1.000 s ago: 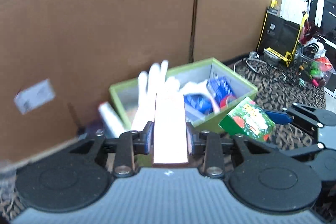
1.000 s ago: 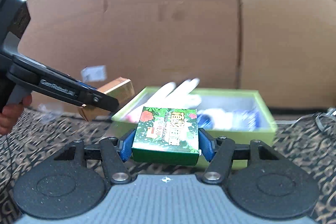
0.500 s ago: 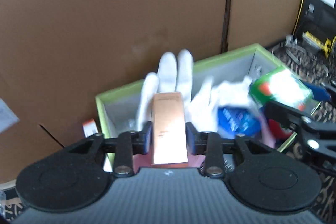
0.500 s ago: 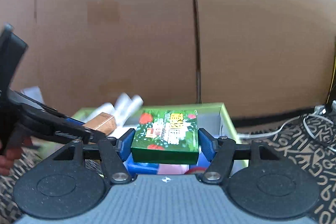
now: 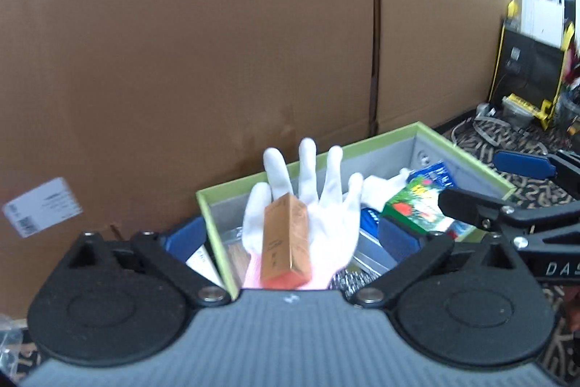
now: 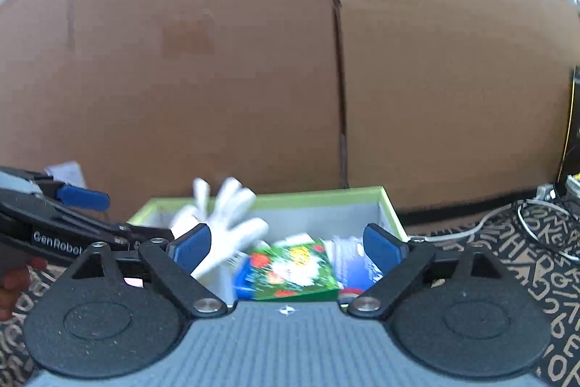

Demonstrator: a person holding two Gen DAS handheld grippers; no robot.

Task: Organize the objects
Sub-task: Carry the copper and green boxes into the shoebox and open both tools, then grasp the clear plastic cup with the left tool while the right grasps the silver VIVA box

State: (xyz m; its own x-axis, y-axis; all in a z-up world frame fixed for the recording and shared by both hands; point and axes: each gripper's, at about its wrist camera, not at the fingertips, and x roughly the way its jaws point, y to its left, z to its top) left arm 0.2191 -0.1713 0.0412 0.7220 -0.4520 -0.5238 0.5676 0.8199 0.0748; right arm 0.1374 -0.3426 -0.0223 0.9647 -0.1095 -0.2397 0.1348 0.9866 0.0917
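A green-rimmed storage box [image 5: 467, 156] [image 6: 389, 205] with grey inside holds a white glove [image 5: 308, 205] [image 6: 224, 223], blue packets and other items. My left gripper [image 5: 290, 238] is open over the box; a copper-brown carton [image 5: 286, 242] lies free between its jaws, on the glove. My right gripper [image 6: 288, 247] is open over the box; a green box with red fruit print [image 6: 293, 272] [image 5: 417, 205] lies loose below it, among the contents.
A tall cardboard wall [image 5: 217, 42] [image 6: 290, 60] stands right behind the box. A patterned dark cloth [image 6: 543, 278] covers the table. Cables [image 6: 536, 223] lie at the right. A white label [image 5: 43, 205] is stuck on the cardboard at left.
Both grippers have opened. The copper carton has dropped from the left gripper onto the glove, and the green box has dropped from the right gripper into the storage box.
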